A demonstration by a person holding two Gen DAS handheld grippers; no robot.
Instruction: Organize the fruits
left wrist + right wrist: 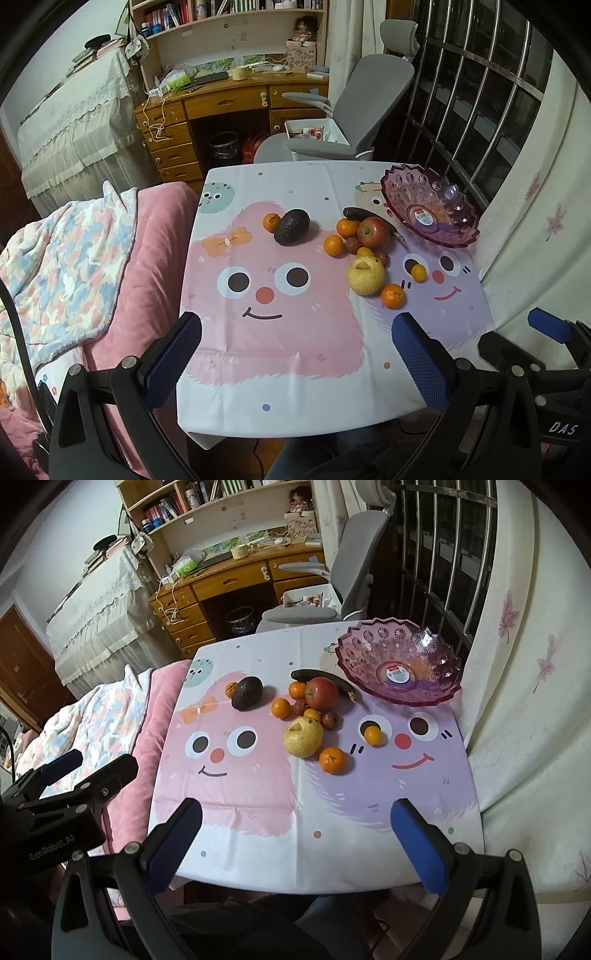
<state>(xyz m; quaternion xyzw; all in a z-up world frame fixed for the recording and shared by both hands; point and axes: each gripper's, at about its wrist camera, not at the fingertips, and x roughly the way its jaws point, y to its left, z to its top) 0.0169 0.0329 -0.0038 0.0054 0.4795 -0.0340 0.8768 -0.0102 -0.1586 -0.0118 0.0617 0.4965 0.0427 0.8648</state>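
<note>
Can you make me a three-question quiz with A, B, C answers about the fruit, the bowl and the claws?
1. Where is the bowl?
A. at the table's far right corner
B. on the bed
C. on the chair

2. What colour is the bowl?
A. green
B. pinkish purple
C. yellow

3. What is inside the bowl now?
A. the apple
B. all the oranges
C. no fruit

Answers:
1 A: it sits on the tablecloth at the far right, beside the curtain.
2 B: its see-through wall looks pinkish purple in both views.
3 C: only a sticker shows at its bottom; the apple, avocado, pear and oranges lie on the cloth, and the left claw and right claw are both open and empty.
</note>
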